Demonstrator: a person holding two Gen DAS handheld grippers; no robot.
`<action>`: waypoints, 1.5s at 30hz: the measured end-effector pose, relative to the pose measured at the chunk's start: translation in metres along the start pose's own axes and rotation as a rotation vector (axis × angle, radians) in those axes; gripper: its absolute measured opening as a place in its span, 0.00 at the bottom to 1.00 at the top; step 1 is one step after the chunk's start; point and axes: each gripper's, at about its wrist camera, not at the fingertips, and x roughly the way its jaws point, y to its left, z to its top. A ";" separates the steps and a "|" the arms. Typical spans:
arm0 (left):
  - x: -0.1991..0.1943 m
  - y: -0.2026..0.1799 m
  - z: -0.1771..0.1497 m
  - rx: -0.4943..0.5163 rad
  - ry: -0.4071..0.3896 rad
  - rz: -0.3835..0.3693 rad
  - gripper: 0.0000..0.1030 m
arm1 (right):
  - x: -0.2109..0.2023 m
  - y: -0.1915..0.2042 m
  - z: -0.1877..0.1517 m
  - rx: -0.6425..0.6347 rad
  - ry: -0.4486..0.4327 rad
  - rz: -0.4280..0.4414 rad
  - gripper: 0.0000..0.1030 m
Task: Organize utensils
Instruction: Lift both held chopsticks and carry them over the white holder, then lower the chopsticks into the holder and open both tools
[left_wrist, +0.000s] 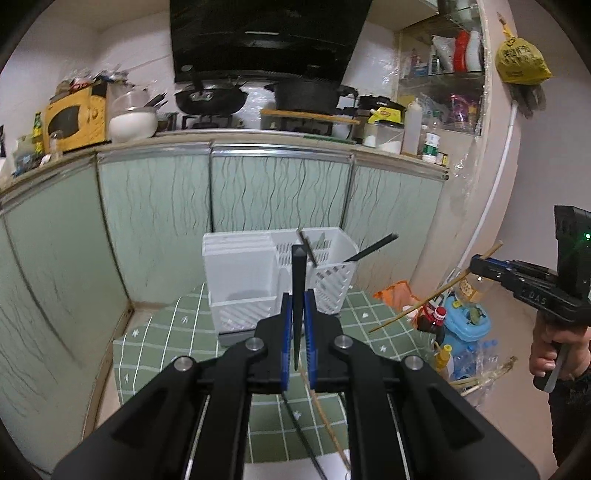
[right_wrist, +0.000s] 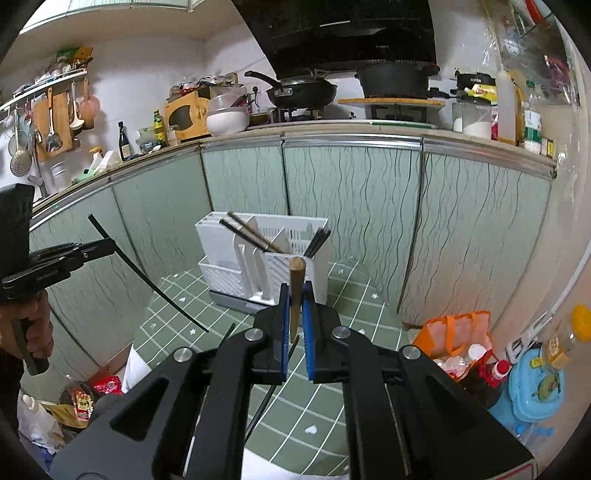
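A white plastic utensil rack (left_wrist: 258, 280) stands on the green checked table (left_wrist: 166, 332); it also shows in the right wrist view (right_wrist: 258, 266). Several chopsticks lean in its slotted bins (right_wrist: 251, 234). My left gripper (left_wrist: 298, 302) is shut on a black chopstick (left_wrist: 298, 280), held upright in front of the rack. It shows from the side in the right wrist view (right_wrist: 107, 245). My right gripper (right_wrist: 295, 299) is shut on a wooden chopstick (right_wrist: 295, 291), held off the table's right side; the left wrist view shows it there (left_wrist: 476, 264) with the stick slanting down (left_wrist: 432, 295).
Green cabinet doors (left_wrist: 277, 188) stand close behind the table, under a cluttered counter with a wok (left_wrist: 210, 98) and pot. More chopsticks lie on the table below my left gripper (left_wrist: 325, 417). Bags, bottles and a blue toy (left_wrist: 467, 321) crowd the floor at right.
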 end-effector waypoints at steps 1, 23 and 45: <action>0.001 -0.001 0.003 0.005 -0.003 -0.003 0.08 | 0.001 -0.001 0.005 0.000 -0.002 0.003 0.06; 0.051 -0.010 0.096 -0.001 -0.064 -0.092 0.07 | 0.037 -0.011 0.081 0.013 -0.030 0.069 0.06; 0.142 0.001 0.112 -0.021 -0.037 -0.124 0.07 | 0.124 -0.038 0.108 -0.004 0.020 0.096 0.06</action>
